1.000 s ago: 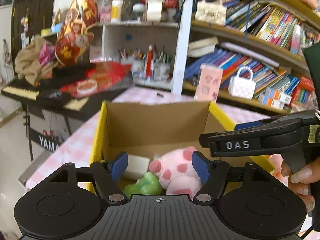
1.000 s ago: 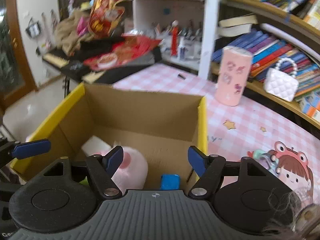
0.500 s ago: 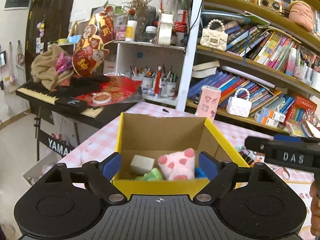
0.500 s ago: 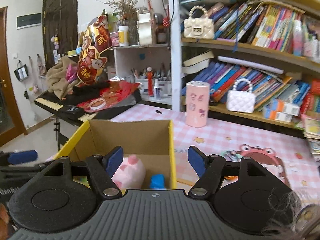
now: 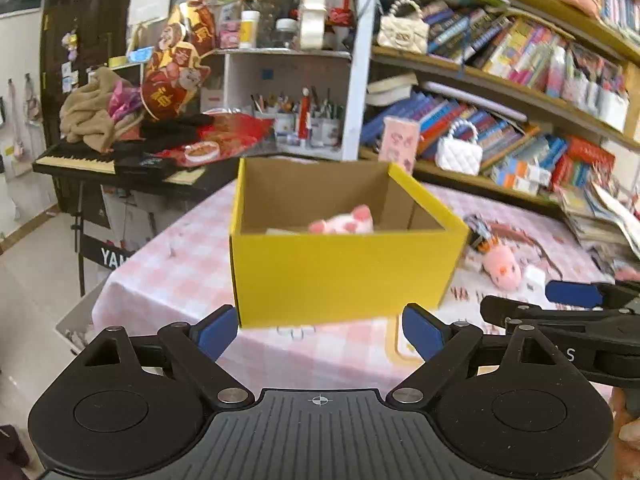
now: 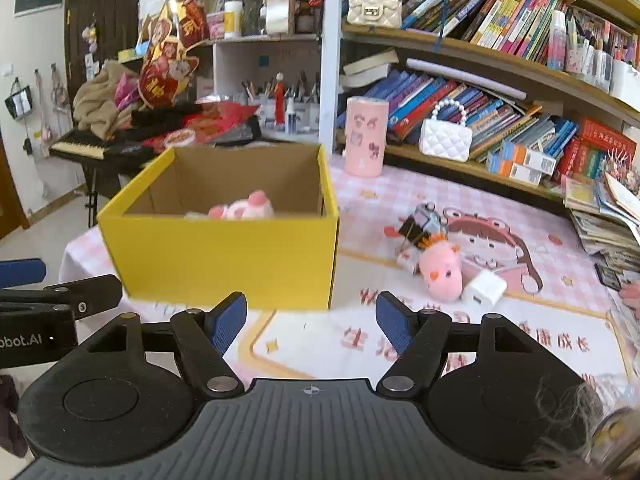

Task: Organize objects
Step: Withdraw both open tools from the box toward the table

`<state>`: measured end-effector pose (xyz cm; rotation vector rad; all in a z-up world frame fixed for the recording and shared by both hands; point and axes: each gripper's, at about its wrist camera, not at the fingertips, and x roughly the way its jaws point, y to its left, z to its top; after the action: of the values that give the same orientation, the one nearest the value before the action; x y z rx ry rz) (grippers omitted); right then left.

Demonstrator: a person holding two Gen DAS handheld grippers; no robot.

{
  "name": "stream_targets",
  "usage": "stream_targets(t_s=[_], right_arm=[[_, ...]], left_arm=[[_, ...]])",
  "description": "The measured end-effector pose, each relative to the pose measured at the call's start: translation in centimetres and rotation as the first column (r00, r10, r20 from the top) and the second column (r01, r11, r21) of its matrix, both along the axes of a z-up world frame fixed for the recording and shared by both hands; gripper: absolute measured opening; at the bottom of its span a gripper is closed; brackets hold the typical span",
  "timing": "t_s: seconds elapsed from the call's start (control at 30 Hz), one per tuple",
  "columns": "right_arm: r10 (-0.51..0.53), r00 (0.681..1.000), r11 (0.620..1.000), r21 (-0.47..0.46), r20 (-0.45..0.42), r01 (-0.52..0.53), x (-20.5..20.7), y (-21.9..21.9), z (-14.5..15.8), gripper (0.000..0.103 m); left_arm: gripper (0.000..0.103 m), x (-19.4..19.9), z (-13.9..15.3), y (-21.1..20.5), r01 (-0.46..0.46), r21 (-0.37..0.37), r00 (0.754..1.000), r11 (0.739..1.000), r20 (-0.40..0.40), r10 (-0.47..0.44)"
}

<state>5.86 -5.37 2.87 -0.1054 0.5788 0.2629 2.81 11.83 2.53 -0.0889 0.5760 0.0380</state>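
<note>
A yellow cardboard box (image 5: pixel 340 268) (image 6: pixel 224 260) stands on the pink checked tablecloth, and a pink plush pig (image 5: pixel 344 220) (image 6: pixel 240 208) peeks over its rim. My left gripper (image 5: pixel 320 328) hovers just in front of the box, its jaws opening with nothing between them. My right gripper (image 6: pixel 311 320) hangs beside it, off the box's near right corner, open and empty. To the right of the box lie a pink plush toy (image 6: pixel 442 270), a white charger cube (image 6: pixel 484 288) and a small dark toy (image 6: pixel 422 224).
A pink cylinder cup (image 6: pixel 366 136) stands behind the box. Bookshelves (image 6: pixel 500 80) run along the back, and stacked magazines (image 6: pixel 608 228) sit at the table's right. A keyboard piano (image 5: pixel 100 160) piled with clutter stands left, past the table's edge (image 5: pixel 120 300).
Both grippers have drawn back from above the box's inside to in front of its near wall. The left jaws have spread wider. The right jaws look unchanged.
</note>
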Motion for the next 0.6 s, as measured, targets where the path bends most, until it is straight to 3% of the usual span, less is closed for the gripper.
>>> stream_targets(t_s=[0.6], right_arm=[[-0.051,0.998,0.999,-0.016,-0.031,0.051,-6.0,-1.2,-2.1,0.07]], left_arm=[[0.096,-5.1,-1.5,-2.3,0.042,0.031,0.998,0.999,-0.036,-0.041]])
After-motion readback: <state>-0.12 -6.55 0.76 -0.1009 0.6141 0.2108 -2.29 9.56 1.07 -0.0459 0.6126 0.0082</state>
